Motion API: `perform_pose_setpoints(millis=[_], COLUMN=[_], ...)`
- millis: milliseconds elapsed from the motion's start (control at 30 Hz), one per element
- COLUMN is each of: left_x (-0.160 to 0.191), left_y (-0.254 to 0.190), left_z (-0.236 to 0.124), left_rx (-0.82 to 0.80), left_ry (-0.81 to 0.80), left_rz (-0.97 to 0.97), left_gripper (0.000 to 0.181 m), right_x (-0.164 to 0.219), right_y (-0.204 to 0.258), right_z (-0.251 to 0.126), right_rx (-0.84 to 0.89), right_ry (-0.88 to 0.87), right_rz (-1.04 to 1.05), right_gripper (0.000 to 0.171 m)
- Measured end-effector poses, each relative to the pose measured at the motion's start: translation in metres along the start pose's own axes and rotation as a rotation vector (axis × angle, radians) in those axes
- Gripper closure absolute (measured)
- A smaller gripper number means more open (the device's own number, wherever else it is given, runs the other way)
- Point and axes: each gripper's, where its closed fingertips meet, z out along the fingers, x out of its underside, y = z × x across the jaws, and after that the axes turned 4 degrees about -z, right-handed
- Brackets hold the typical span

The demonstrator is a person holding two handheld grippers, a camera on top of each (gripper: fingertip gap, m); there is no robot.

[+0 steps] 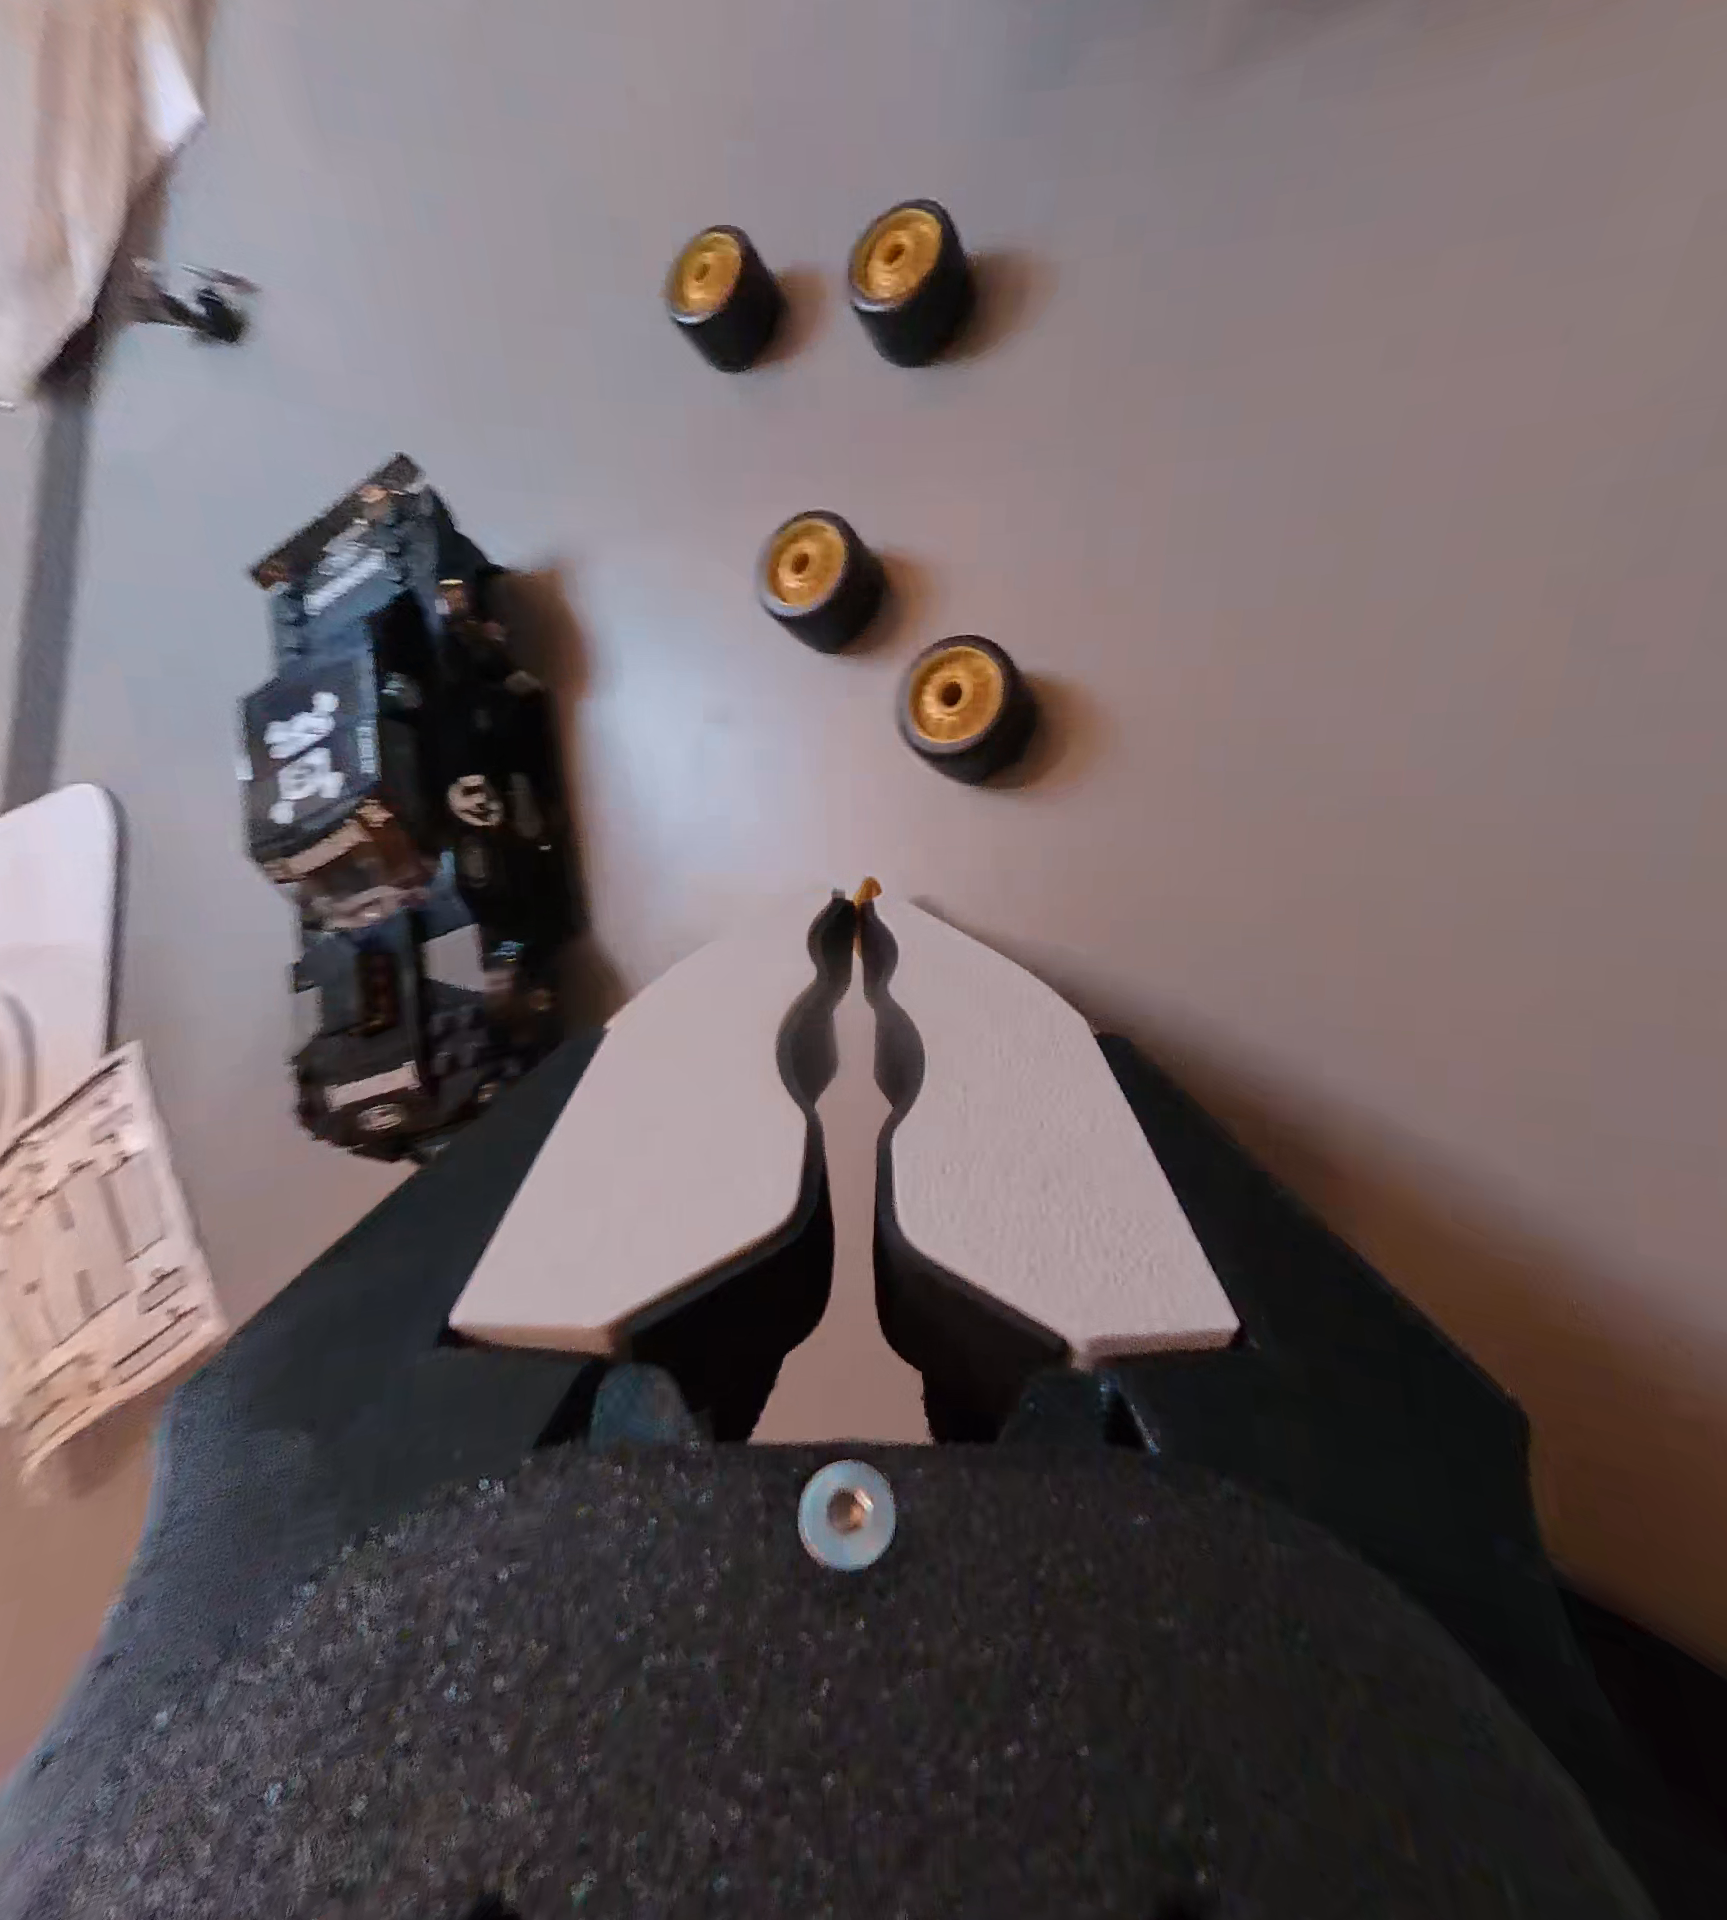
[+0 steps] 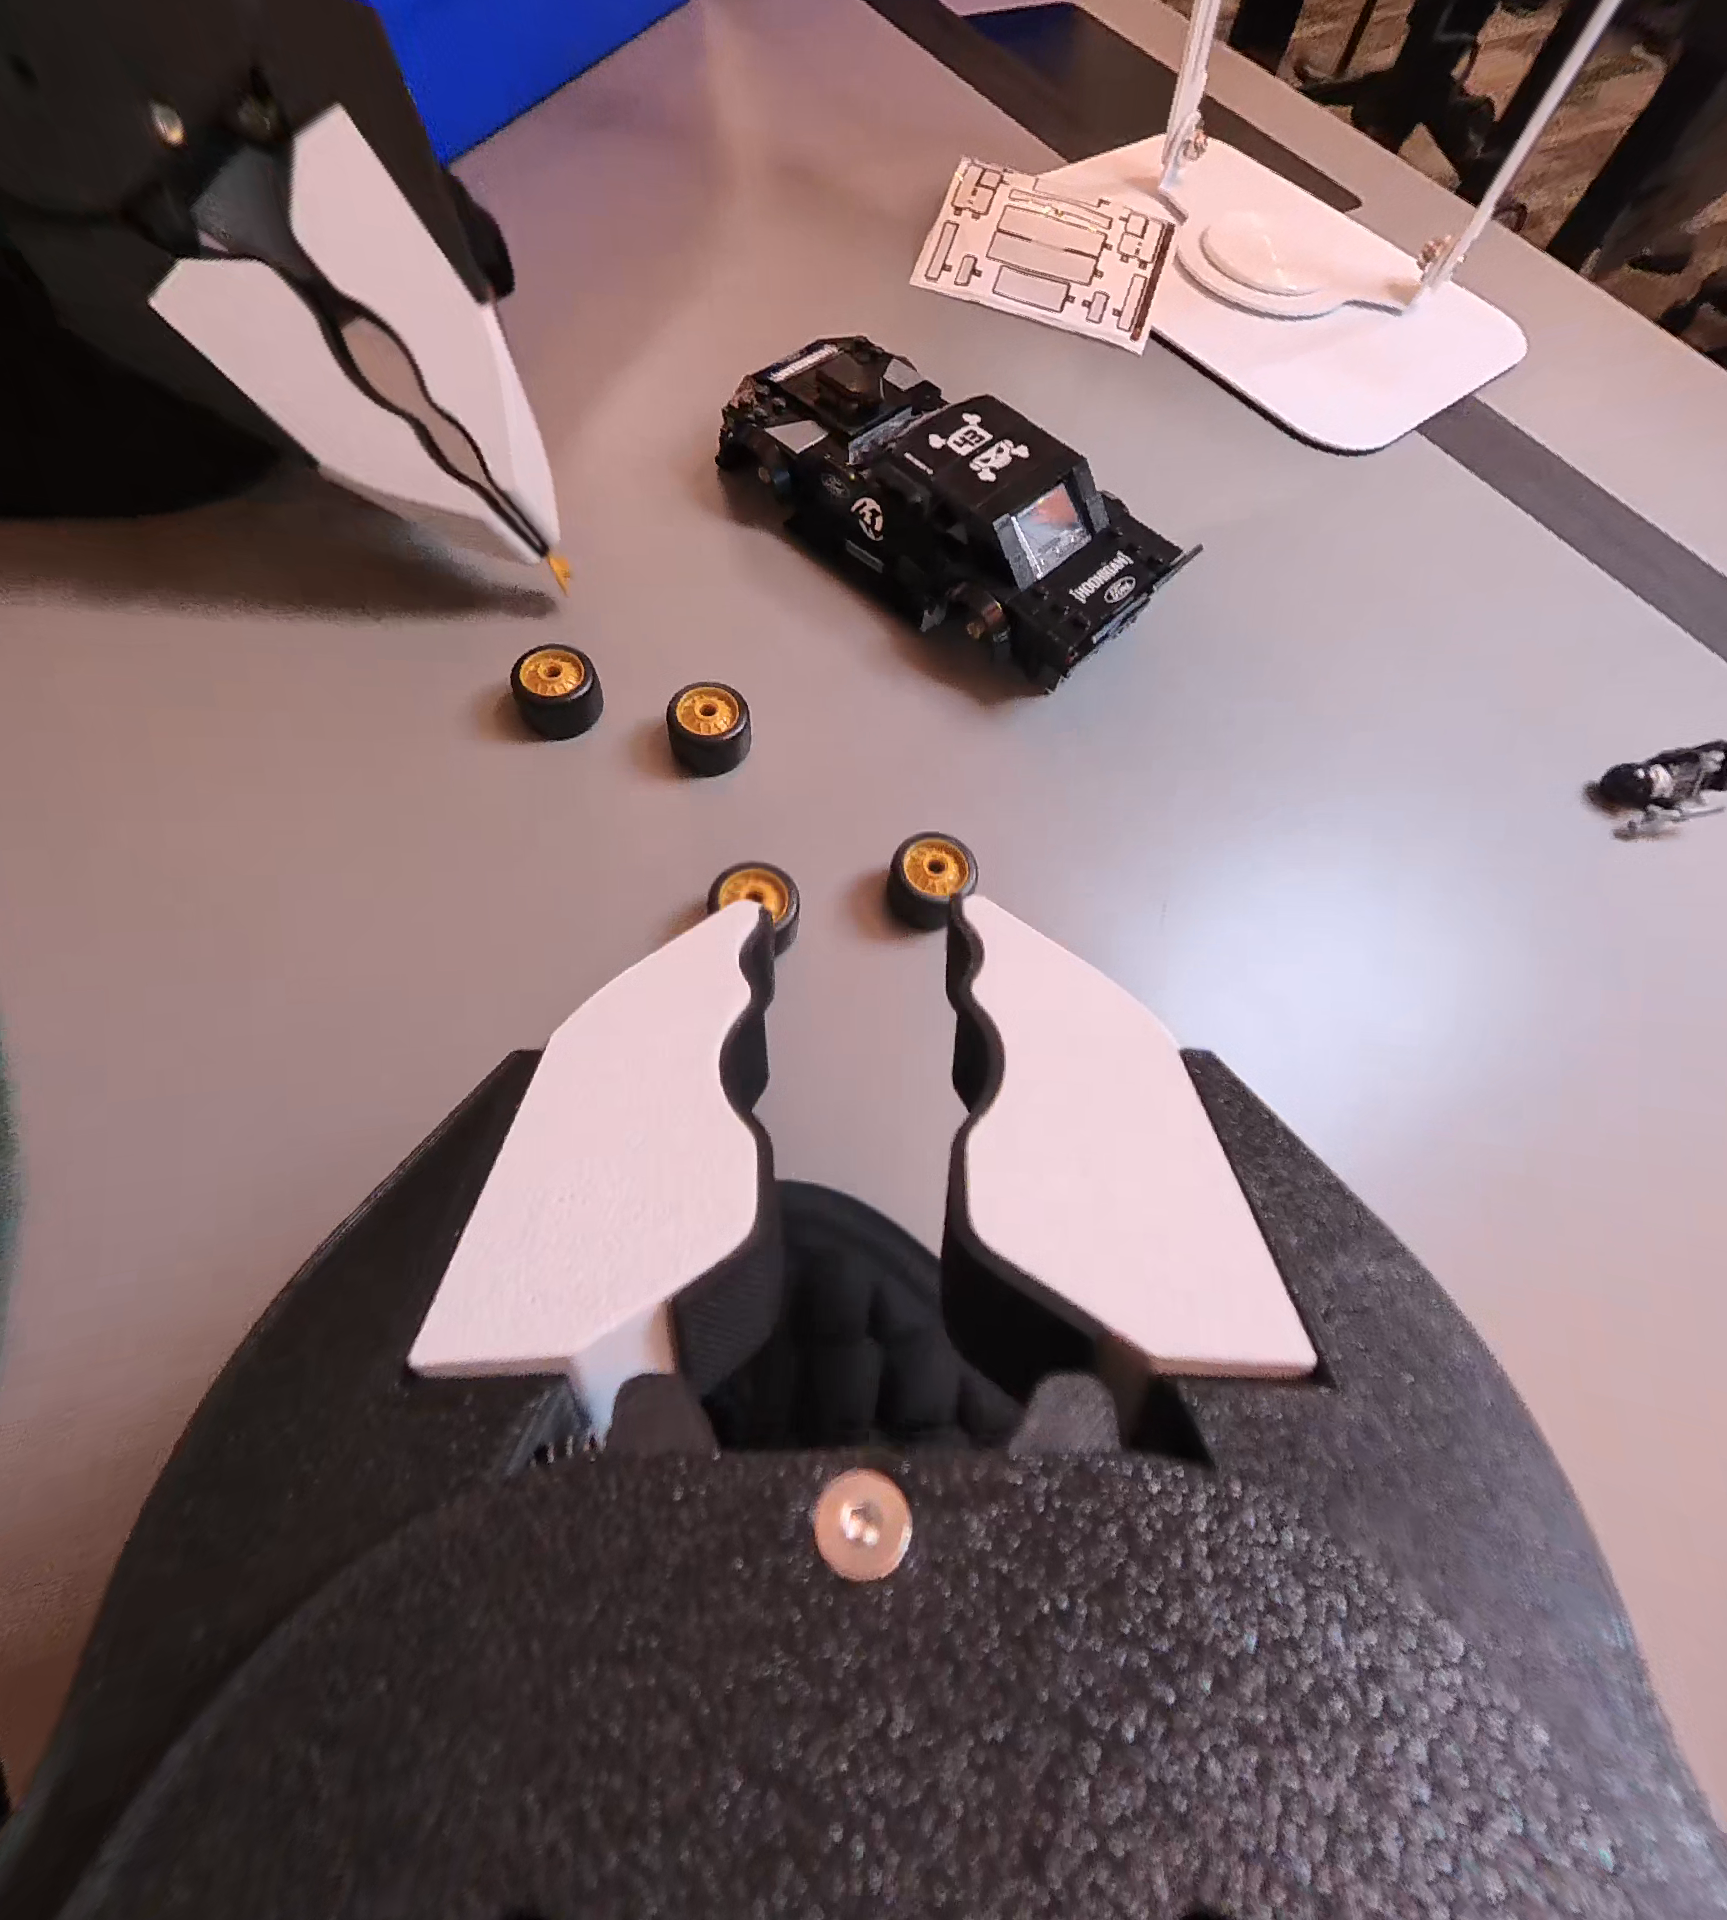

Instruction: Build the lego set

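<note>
Left gripper (image 2: 547,551) pinches a tiny gold piece (image 2: 560,567) at its white tips, above the smooth grey table (image 2: 1254,935). Four gold-hubbed rubber wheels (image 2: 555,691) stand loose. Right gripper (image 2: 854,914) is spread, empty. Black brick car (image 2: 952,509) lies centre, long axis diagonal.

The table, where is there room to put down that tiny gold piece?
The grey table is bare between the black lego car and the small dark grey part, right of the four gold-hubbed black wheels. It is crowded between the wheels, and by the white stand base and sticker sheet.
</note>
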Motion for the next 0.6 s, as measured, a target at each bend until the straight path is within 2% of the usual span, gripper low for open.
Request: perform_pose_setpoints(millis=[133, 367, 467, 533, 600], left_x=[0.001, 0.006, -0.008, -0.009, 0.001], left_y=[-0.013, -0.015, -0.018, -0.025, -0.022], left_z=[-0.002, -0.004, -0.012, -0.015, -0.011], left_rx=[0.103, 0.128, 0.261, 0.418, 0.446], left_ry=[-0.01, -0.019, -0.102, -0.096, -0.055], left_rz=[-0.09, -0.187, -0.389, -0.572, -0.668], left_gripper=[0.18, 0.181, 0.181, 0.181, 0.181], right_x=[0.003, 0.001, -0.002, -0.003, -0.004], right_y=[0.0, 0.001, 0.002, 0.004, 0.004], right_z=[-0.002, 0.005, 0.006, 0.006, 0.007], right_rx=[-0.001, -0.024, -0.044, -0.064, -0.073], right_ry=[-0.023, -0.048, -0.058, -0.065, -0.069], right_rz=[0.02, 0.02, 0.024, 0.035, 0.04], right_gripper=[0.14, 0.14, 0.14, 0.14, 0.14])
